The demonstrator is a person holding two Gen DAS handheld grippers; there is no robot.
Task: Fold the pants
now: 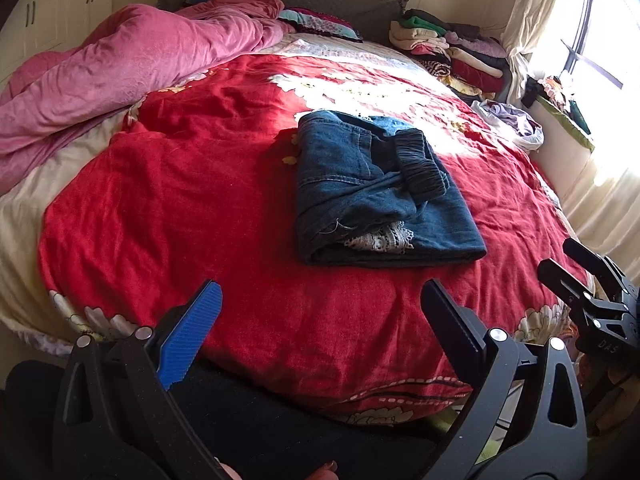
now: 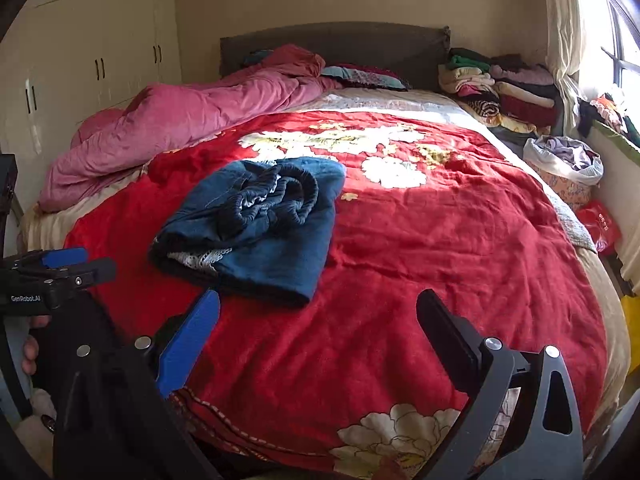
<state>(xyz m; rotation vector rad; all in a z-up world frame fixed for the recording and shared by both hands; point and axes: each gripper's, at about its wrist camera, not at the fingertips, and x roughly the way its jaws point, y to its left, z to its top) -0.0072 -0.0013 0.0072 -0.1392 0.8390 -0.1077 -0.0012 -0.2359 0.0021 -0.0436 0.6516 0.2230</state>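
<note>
The jeans (image 1: 380, 196) lie folded on the bed (image 1: 200, 184), ahead of both grippers; left gripper (image 1: 320, 320) nearer, right gripper (image 2: 318, 328) further, jaws apart, empty

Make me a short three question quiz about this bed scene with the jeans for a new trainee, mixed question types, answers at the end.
1. True or false: the left gripper is clamped on the folded jeans.
2. Multiple choice: the pink quilt lies (A) on the jeans, (B) bunched along the bed's far left side, (C) on the floor.
3. Fill in: the jeans rest on a ___ floral bedspread.

Key: 1 false, both the left and right gripper have jaws open and hold nothing. 2 B. 3 red.
</note>
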